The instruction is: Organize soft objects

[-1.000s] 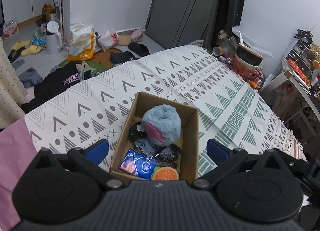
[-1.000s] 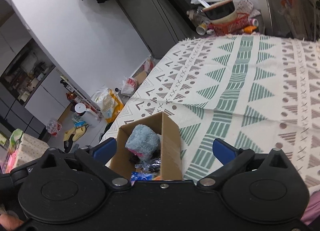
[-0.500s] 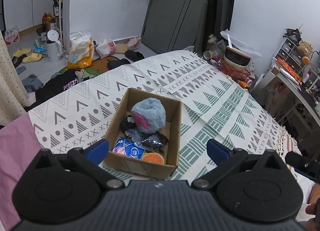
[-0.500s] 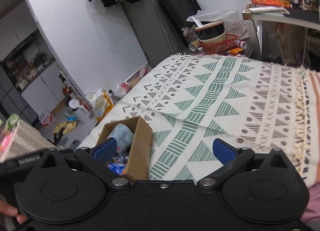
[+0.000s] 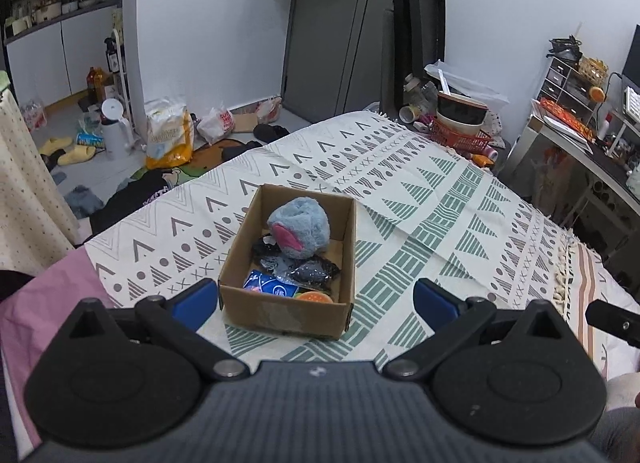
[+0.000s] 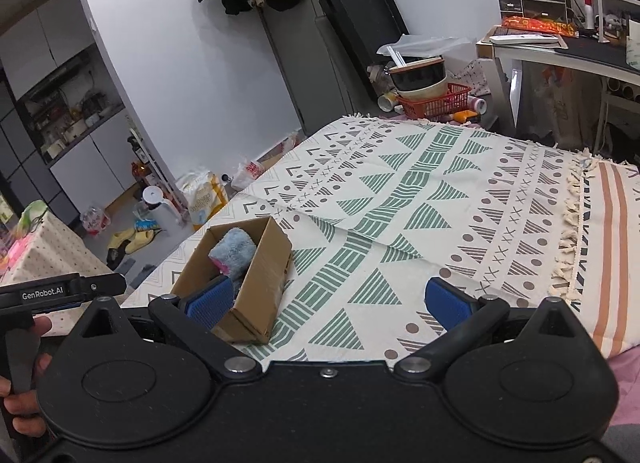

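Note:
A cardboard box [image 5: 280, 313] stands on the patterned blanket [image 5: 440, 199]. Inside it lie a blue plush ball with a pink patch [image 5: 300, 227], black crinkly items [image 5: 312, 270], a blue packet [image 5: 269, 286] and an orange round toy [image 5: 315, 297]. My left gripper [image 5: 314, 299] is open and empty, held back from the box's near wall. My right gripper [image 6: 330, 297] is open and empty, to the right of the box [image 6: 260, 283], where the plush [image 6: 234, 253] shows.
The blanket [image 6: 440, 203] covers a bed with a pink sheet [image 5: 44, 303] at the left. A red basket with bowls [image 5: 460, 123] stands beyond the bed's far end, a desk [image 6: 560, 51] at the right. Clutter covers the floor [image 5: 100, 151] at the left.
Both grippers have drawn back and up from the box, so it looks smaller and farther. Nothing was grasped; the box contents are unchanged.

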The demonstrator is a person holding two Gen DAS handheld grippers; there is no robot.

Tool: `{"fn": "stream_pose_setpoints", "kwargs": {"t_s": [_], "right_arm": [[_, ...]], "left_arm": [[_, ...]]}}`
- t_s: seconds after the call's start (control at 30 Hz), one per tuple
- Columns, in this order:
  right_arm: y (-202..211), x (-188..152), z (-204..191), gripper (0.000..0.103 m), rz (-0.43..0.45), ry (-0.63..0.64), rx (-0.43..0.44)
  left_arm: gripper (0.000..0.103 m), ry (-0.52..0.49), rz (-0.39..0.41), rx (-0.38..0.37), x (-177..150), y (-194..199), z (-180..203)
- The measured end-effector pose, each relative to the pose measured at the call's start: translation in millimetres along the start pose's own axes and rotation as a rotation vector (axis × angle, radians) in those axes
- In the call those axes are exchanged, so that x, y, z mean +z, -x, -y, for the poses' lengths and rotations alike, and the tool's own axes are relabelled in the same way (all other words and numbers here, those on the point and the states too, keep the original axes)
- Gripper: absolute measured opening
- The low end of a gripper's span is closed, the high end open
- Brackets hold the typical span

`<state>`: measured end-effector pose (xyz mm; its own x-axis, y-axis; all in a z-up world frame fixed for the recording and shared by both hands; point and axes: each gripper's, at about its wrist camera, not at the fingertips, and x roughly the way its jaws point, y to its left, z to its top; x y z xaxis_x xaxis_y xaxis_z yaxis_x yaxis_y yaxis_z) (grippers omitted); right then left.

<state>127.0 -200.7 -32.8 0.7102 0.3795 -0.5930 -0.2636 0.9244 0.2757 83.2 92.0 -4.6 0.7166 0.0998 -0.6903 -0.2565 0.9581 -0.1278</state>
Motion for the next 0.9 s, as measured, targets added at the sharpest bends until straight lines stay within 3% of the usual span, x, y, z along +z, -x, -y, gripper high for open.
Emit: {"fn": "stream_pose_setpoints", "kwargs": {"t_s": [0.9], "right_arm": [[44.5, -25.7, 10.3, 0.103, -0.001, 0.072, -0.044]], "left_arm": [[0.103, -0.047, 0.026, 0.016, -31.9, 38.1, 17.8]]}}
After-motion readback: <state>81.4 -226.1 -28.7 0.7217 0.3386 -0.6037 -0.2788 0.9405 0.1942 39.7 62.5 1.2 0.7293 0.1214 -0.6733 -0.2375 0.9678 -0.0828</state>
